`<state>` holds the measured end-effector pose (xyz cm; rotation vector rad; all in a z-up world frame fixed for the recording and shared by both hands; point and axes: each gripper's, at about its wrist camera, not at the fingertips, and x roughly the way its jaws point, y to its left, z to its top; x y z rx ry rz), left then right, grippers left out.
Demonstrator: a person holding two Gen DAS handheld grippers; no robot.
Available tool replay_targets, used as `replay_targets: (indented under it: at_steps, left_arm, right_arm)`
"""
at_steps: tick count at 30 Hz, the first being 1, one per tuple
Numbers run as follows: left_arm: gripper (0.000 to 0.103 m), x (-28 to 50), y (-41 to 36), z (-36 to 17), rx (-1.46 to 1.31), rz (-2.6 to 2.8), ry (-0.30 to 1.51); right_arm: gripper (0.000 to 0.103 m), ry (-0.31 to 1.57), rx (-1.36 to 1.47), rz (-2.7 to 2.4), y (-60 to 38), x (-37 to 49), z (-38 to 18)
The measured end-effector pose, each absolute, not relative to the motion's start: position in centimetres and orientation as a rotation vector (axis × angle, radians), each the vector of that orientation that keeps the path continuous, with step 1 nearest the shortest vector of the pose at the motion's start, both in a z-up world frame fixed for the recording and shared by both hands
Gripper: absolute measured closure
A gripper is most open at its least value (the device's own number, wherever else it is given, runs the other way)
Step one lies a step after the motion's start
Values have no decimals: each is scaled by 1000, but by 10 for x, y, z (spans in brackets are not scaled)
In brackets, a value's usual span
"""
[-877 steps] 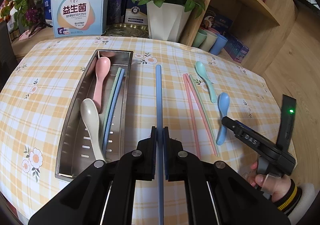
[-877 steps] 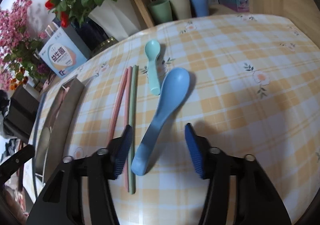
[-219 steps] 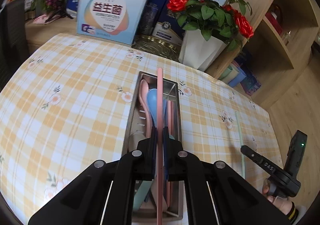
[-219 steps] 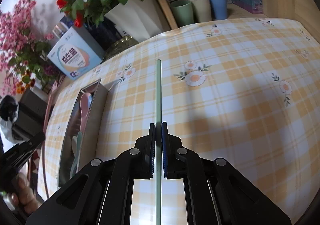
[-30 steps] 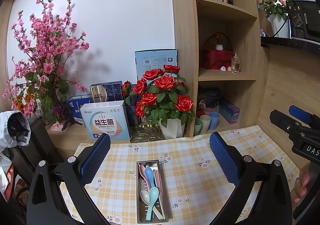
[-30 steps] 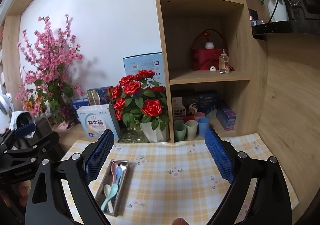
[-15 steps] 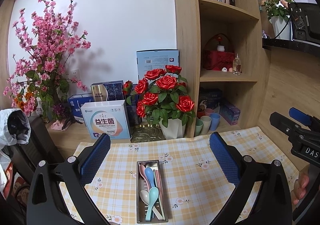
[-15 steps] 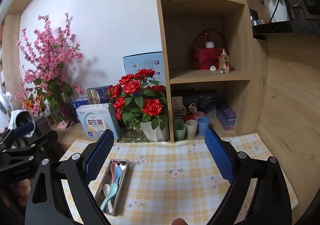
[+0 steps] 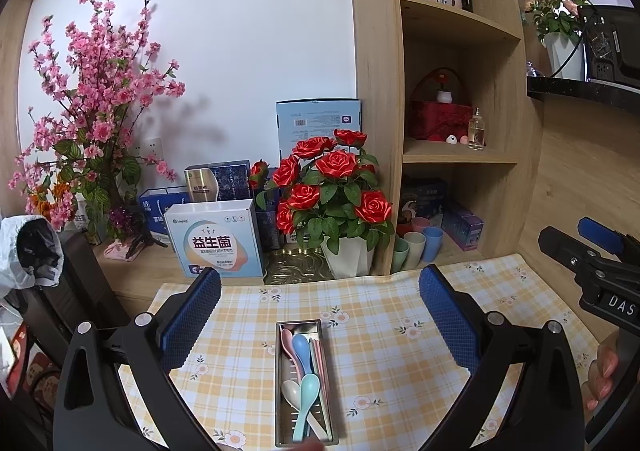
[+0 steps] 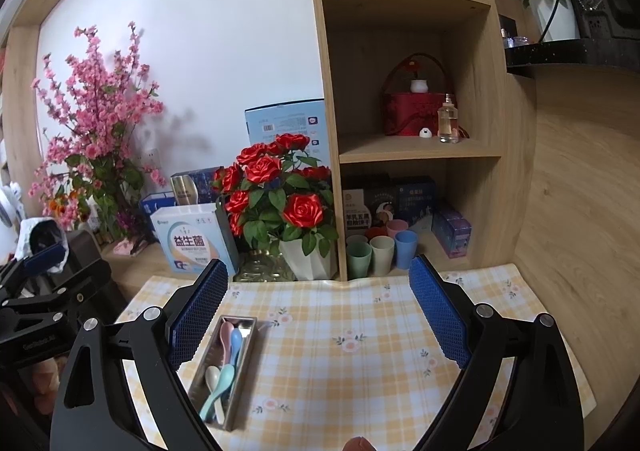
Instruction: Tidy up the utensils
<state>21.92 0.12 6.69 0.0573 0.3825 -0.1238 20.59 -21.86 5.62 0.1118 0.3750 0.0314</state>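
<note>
While both grippers hang high above it, the surface [image 9: 384, 335] spreads below under a yellow plaid cloth with small flowers. Behind it stands a wooden shelf unit [image 10: 408, 147] holding two mugs, a red basket and a small glass bottle, with pastel cups [image 10: 378, 251] at its foot. A tall spray of pink blossom [image 9: 92, 119] fills the left corner, and a pot of red roses [image 9: 336, 203] sits at the back edge of the surface beside a white box with Chinese lettering [image 9: 218, 237].

The left gripper [image 9: 320, 315] has its jaws wide apart with nothing between them, the blue pads framing the view. The right gripper [image 10: 318, 309] is likewise spread wide and holds nothing; in the left wrist view its black body shows at the far right.

The steel utensil tray [image 9: 280, 403] lies lengthwise on the surface, well below both grippers. Inside it lie a pink spoon [image 9: 287, 339], a blue spoon [image 9: 301, 349], a cream spoon [image 9: 291, 391] and a teal spoon [image 9: 309, 393], the last two overlapping near the close end. Pink chopsticks [image 9: 318, 355] run along the tray's right side; other sticks beneath the spoons are too hidden to tell apart.
</note>
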Motion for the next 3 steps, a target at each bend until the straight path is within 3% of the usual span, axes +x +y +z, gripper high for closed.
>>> replay_targets:
  at_steps: [3]
  left_arm:
    - [6,219,2,66,52,-118,383]
  right_arm:
    - [14,379,114,31,-218,206,55]
